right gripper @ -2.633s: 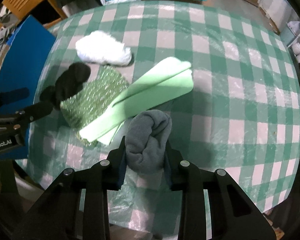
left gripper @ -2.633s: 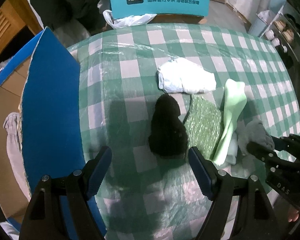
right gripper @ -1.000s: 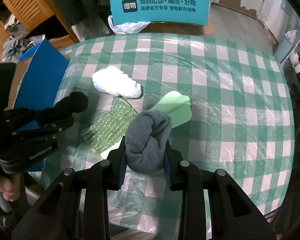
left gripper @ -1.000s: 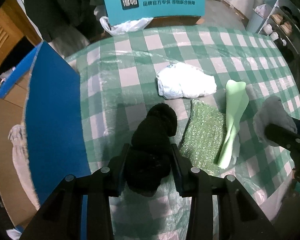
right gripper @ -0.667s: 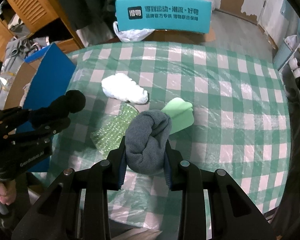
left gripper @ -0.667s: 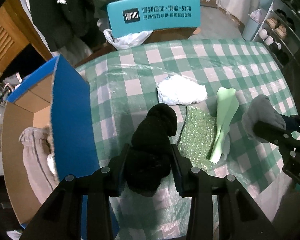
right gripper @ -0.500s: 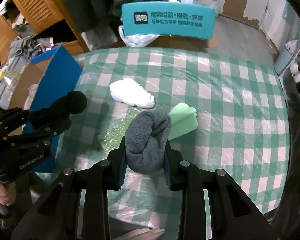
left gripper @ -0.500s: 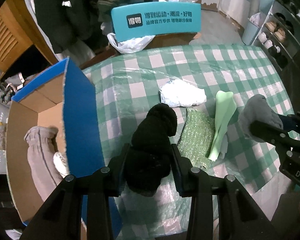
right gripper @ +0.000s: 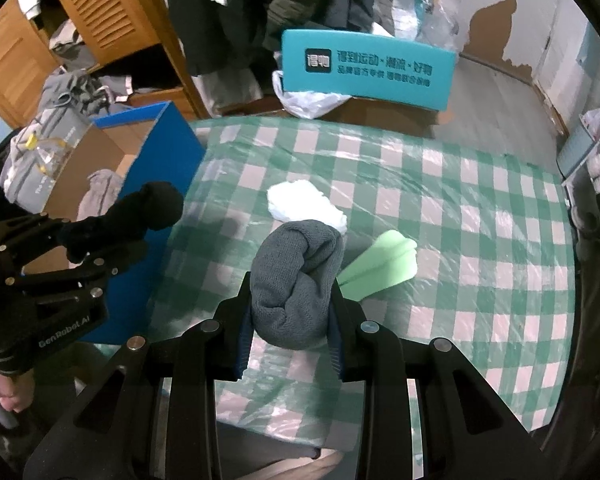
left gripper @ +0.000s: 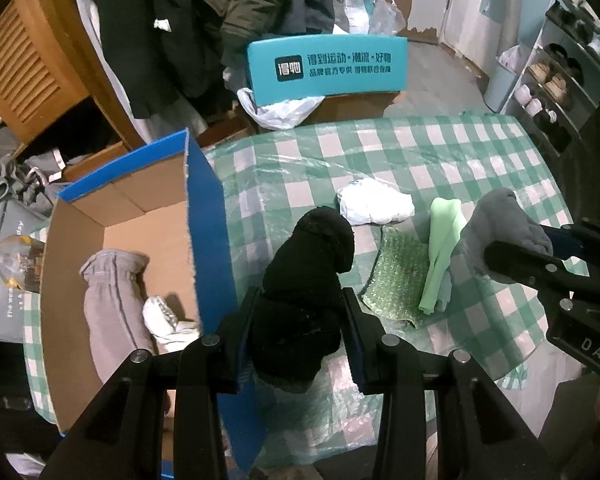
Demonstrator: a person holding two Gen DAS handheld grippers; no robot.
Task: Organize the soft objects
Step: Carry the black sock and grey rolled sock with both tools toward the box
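My left gripper (left gripper: 298,332) is shut on a rolled black sock (left gripper: 306,280), held above the table's left edge beside the open blue cardboard box (left gripper: 210,216). The sock also shows in the right wrist view (right gripper: 140,208). My right gripper (right gripper: 290,312) is shut on a rolled grey sock (right gripper: 294,276), held above the table; it shows at the right of the left wrist view (left gripper: 504,228). On the green checked tablecloth (left gripper: 480,152) lie a white cloth (left gripper: 374,206), a green bubble-wrap piece (left gripper: 398,280) and a light green foam sheet (left gripper: 440,248).
The box holds a grey garment (left gripper: 112,308) and a white item (left gripper: 164,320). A teal chair back (left gripper: 326,68) stands behind the table. A wooden cabinet (left gripper: 32,64) and hanging dark clothes (left gripper: 220,12) are at the back left, a shoe rack (left gripper: 560,80) at the right.
Both grippers have risen with their socks. The view has widened, so the inside of the blue box and the room behind now show.
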